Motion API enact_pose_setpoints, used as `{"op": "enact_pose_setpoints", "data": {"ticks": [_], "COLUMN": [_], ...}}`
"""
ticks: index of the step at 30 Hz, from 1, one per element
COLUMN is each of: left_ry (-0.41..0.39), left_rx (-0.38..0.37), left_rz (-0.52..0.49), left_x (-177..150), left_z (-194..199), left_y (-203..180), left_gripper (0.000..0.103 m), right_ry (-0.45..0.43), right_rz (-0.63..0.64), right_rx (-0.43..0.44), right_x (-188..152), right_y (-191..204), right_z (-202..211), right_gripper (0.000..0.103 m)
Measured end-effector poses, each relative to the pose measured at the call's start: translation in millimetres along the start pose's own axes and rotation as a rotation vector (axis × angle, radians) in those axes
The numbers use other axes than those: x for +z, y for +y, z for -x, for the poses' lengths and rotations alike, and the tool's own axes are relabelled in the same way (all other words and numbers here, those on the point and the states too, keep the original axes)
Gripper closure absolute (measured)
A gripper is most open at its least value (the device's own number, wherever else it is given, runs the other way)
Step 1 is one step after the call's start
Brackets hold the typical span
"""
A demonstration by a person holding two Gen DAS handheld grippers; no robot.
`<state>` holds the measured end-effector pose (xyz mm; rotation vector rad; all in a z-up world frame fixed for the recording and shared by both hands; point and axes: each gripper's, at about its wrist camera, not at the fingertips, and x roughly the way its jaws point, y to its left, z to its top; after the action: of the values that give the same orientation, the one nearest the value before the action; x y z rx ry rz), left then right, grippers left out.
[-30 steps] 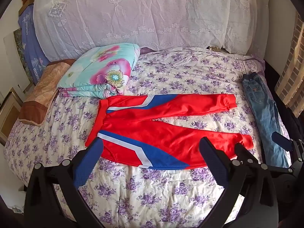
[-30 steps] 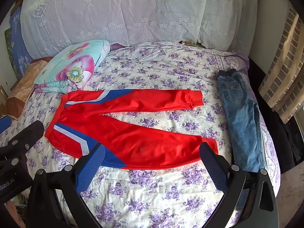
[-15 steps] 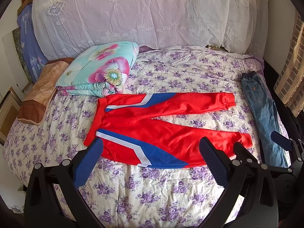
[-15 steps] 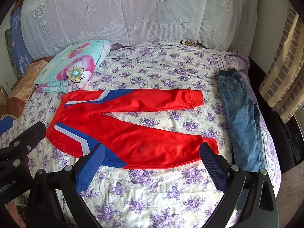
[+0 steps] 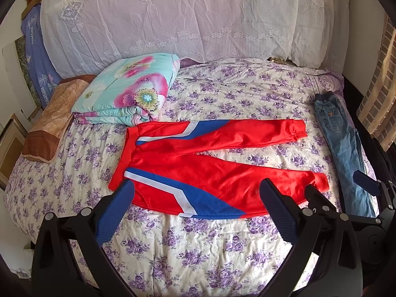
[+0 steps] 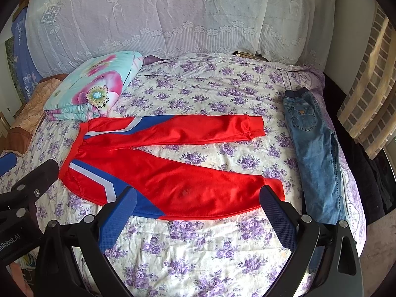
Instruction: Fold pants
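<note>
bed (image 5: 198, 255) with a purple-flowered quilt, seen from its near edge; a lace curtain (image 5: 188, 14) hangs behind. red track pants (image 5: 212, 173) with blue and white side panels lie flat across the middle of the quilt, waistband to the left, the two legs spread apart toward the right; no fold is visible, so the task appears not yet begun and every fold is left to do. blue jeans (image 6: 316, 153) lie lengthwise along the right edge of the bed, well apart from the red pair; a folded floral comforter (image 5: 128, 94) sits just beyond the waistband. left gripper (image 5: 198, 195) and right gripper (image 6: 198, 198) hover above the near leg, fingers spread wide, holding nothing. the right wrist view shows the jeans whole and a dark spot on the near leg; the left wrist view shows more of the brown pillow (image 5: 49, 121) at far left.
</note>
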<state>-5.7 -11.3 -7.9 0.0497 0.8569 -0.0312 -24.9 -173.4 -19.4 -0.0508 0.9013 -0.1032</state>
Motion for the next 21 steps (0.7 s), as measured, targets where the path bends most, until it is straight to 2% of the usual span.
{"op": "enact_pose_setpoints", "data": {"ticks": [21], "left_ry": [0.004], "left_rx": [0.002], "left_rz": [0.000], "left_x": [-0.4], "left_z": [-0.6], "left_y": [-1.1], "left_gripper": [0.005], "right_ry": [0.002], "right_rz": [-0.001], "right_rx": [0.002], "right_x": [-0.6], "right_y": [-0.4], "right_z": [-2.3], "right_gripper": [0.003]}}
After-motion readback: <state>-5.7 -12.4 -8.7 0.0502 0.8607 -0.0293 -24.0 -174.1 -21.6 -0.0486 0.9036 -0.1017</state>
